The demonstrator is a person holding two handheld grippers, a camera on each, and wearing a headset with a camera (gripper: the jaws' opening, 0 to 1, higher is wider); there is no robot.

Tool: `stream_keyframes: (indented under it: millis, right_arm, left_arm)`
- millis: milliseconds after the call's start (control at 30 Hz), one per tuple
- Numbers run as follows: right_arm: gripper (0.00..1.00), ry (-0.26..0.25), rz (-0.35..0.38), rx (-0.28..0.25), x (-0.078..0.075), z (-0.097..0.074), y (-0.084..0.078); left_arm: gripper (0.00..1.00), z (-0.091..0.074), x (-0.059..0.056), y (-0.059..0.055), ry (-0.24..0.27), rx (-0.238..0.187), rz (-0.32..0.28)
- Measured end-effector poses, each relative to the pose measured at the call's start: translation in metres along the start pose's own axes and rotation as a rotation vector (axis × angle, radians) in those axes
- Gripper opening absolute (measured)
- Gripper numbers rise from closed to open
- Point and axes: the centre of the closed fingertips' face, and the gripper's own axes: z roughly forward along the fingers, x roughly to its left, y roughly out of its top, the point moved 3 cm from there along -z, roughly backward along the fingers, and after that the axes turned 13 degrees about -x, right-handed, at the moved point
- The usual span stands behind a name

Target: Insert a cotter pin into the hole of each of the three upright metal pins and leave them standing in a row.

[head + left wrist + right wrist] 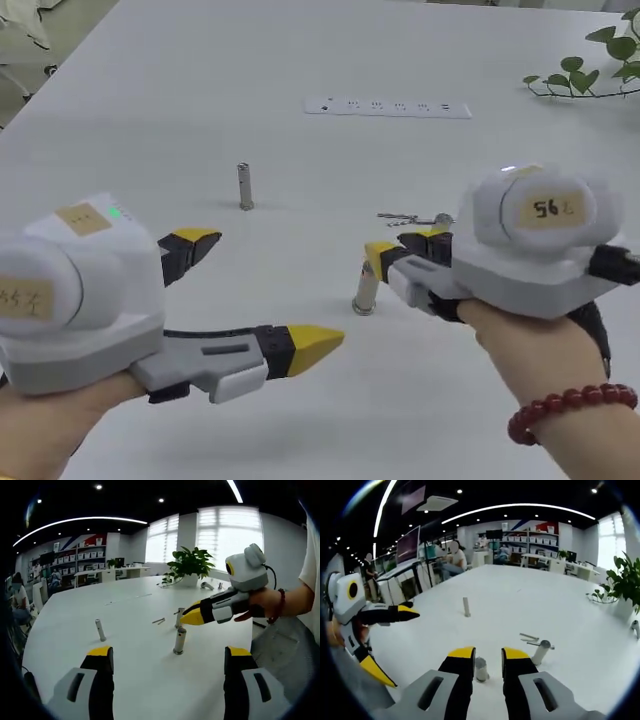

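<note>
Three short metal pins stand on the white table [300,400]. One pin [245,187] is alone at the far left. A second pin [365,290] stands just under my right gripper [405,247]. In the right gripper view that pin [481,669] shows in the narrow gap between the jaws of the right gripper [488,655], touching neither. The third pin [540,652] stands to the right, with loose cotter pins [529,637] lying just behind it. My left gripper [255,290] hangs wide open and holds nothing, its jaws framing the middle pin [179,640] from a distance.
A white power strip [388,107] lies at the back of the table. A leafy plant [590,70] reaches in at the far right corner. Beyond the table are office desks, shelves and seated people.
</note>
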Motion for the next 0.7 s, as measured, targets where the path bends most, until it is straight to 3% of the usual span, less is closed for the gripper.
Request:
stream_keyframes:
  millis: [433,700]
  right_arm:
    - [0.21,0.096,-0.06,0.036,-0.032,0.019,0.028]
    - [0.21,0.119,-0.099,0.09,-0.058,0.04,0.029]
  left_arm:
    - [0.91,-0.001,0.001,-0.002,0.003,0.01,0.002]
    - [0.91,-0.001,0.0,-0.004,0.0,0.015,0.022]
